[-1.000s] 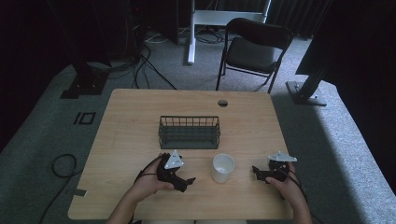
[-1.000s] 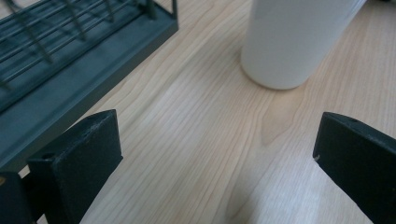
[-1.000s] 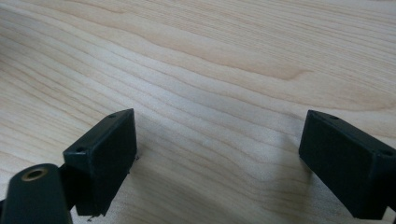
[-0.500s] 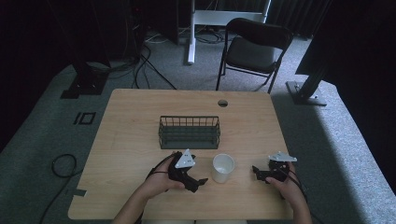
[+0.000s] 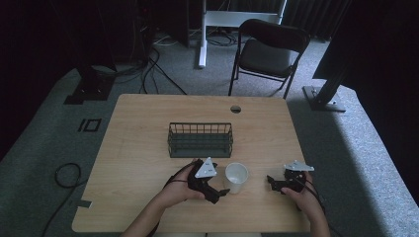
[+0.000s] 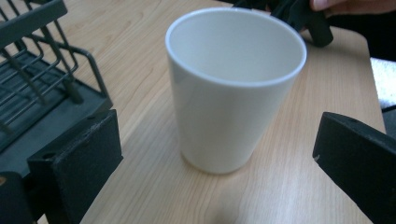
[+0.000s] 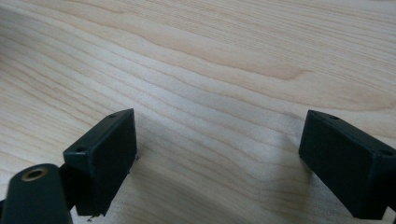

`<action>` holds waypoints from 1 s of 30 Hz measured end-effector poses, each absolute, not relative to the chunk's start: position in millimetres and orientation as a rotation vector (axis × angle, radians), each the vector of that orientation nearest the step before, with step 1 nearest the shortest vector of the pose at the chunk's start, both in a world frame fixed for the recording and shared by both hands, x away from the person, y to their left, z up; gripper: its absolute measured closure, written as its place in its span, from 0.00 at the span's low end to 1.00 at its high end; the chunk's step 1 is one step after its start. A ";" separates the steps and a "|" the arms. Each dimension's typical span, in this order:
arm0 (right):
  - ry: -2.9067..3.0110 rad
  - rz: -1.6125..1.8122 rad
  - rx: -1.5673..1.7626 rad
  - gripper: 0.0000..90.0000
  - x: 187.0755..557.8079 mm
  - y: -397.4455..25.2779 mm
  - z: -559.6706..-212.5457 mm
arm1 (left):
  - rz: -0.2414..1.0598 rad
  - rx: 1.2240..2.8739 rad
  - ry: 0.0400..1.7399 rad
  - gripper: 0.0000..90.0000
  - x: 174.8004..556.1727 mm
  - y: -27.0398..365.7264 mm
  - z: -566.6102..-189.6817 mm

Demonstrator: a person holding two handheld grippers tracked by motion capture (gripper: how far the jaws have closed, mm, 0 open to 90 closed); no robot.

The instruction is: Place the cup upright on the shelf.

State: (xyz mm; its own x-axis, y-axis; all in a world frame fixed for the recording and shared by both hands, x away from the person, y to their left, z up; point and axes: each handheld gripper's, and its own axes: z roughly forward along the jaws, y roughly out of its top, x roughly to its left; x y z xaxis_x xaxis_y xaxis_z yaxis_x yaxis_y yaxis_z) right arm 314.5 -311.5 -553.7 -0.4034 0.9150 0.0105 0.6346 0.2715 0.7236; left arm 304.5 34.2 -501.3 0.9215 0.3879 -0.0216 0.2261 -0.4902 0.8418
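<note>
One cup (image 6: 233,88) (upright) between the left gripper's (image 6: 219,154) jaws.

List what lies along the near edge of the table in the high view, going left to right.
Left tongs → white cup → right tongs. The cup stands upright between the two; the left tongs are open and close beside it, the right tongs open and farther off.

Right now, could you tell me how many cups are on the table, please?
1. The white cup stands upright near the table's front edge, just in front of the wire basket, facing the open left claw.
</note>
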 end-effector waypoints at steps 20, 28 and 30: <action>2.137 0.925 1.401 0.12 314.5 -311.7 -553.7 | 0.206 2.112 0.391 0.02 309.5 11.8 -501.2; 2.137 0.924 1.401 0.12 314.5 -311.6 -553.7 | 0.208 2.106 0.377 0.02 311.0 5.4 -503.6; 2.137 0.924 1.401 0.12 314.5 -311.6 -553.7 | 0.212 2.106 0.363 0.02 311.2 3.5 -503.8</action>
